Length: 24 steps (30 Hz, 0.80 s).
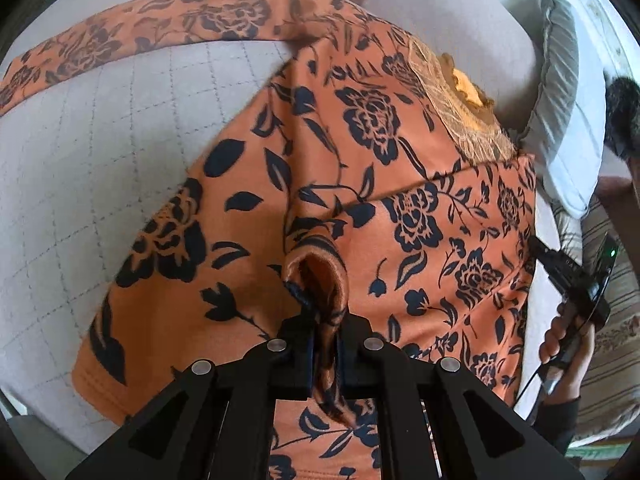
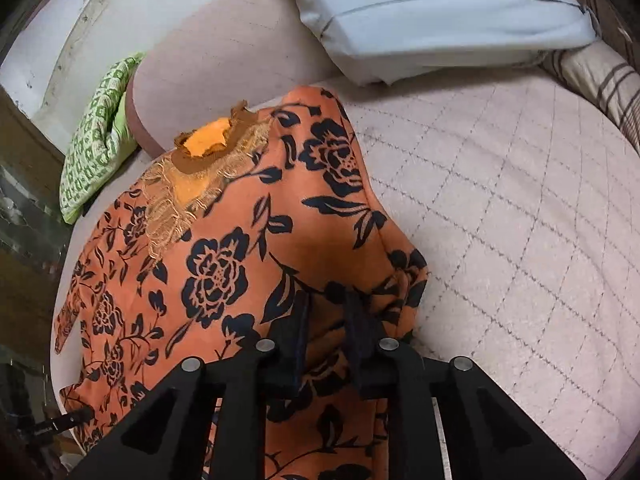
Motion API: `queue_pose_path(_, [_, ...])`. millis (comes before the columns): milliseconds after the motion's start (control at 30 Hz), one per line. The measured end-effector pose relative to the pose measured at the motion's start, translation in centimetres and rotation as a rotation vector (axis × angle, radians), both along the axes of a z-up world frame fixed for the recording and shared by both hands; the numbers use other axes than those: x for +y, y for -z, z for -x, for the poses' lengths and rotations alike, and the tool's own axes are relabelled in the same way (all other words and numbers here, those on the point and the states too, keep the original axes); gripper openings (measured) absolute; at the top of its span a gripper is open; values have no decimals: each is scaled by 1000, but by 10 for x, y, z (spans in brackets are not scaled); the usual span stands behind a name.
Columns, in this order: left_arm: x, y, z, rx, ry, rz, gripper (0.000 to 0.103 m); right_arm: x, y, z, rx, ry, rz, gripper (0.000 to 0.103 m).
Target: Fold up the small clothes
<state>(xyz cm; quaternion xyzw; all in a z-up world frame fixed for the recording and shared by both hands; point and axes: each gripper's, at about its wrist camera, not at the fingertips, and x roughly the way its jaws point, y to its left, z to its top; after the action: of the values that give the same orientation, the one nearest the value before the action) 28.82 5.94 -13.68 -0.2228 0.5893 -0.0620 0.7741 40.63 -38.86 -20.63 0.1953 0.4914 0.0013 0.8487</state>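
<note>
Pinching a bunched fold at the bottom centre of its view, the left gripper (image 1: 323,350) is clenched on the orange floral garment (image 1: 360,184). At the bottom centre of its own view, the right gripper (image 2: 326,338) has cloth between its jaws, apparently gripped too. From both, the garment runs away up-frame across the quilted mattress (image 2: 520,220), lace neckline (image 2: 192,184) farthest, pillow (image 2: 420,12) beyond.

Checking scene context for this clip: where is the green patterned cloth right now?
In the right wrist view, the green patterned cloth lies at the far left, off the quilted bed cover, just left of the orange floral garment and its lace neckline.
</note>
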Motion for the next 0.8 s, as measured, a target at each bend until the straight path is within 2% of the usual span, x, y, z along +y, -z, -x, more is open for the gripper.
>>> queue_pose_path(133, [8, 2, 7, 16, -12, 17, 7, 9, 3, 3, 21, -7, 40, 20])
queue_pose_path(233, [19, -6, 14, 5, -29, 54, 7, 15, -27, 22, -57, 8, 38, 23])
queue_pose_path(333, [36, -28, 22, -83, -63, 84, 11, 44, -59, 52, -150, -31, -69, 27])
queue_pose_path(400, [47, -40, 28, -148, -96, 86, 22, 72, -77, 67, -182, -64, -145, 38])
queue_pose_path(467, [70, -55, 34, -205, -175, 81, 43, 103, -94, 73, -192, -109, -199, 56])
queue_pose_path(533, [93, -65, 35, -233, -235, 109, 51, 147, -113, 73, -203, -174, -201, 61])
queue_pose_path(633, [149, -72, 32, -233, -356, 196, 54, 200, -125, 63, -182, -250, -208, 65])
queue_pose_path(733, [211, -53, 25, -188, -562, 262, 57, 258, -127, 51, -168, -326, -209, 65])
queue_pose_path(767, [231, -45, 22, -169, -625, 267, 56, 276, -125, 46, -161, -342, -213, 65])
queue_pose_path(800, [257, -34, 20, -147, -717, 239, 55, 289, -121, 44, -152, -351, -220, 65])
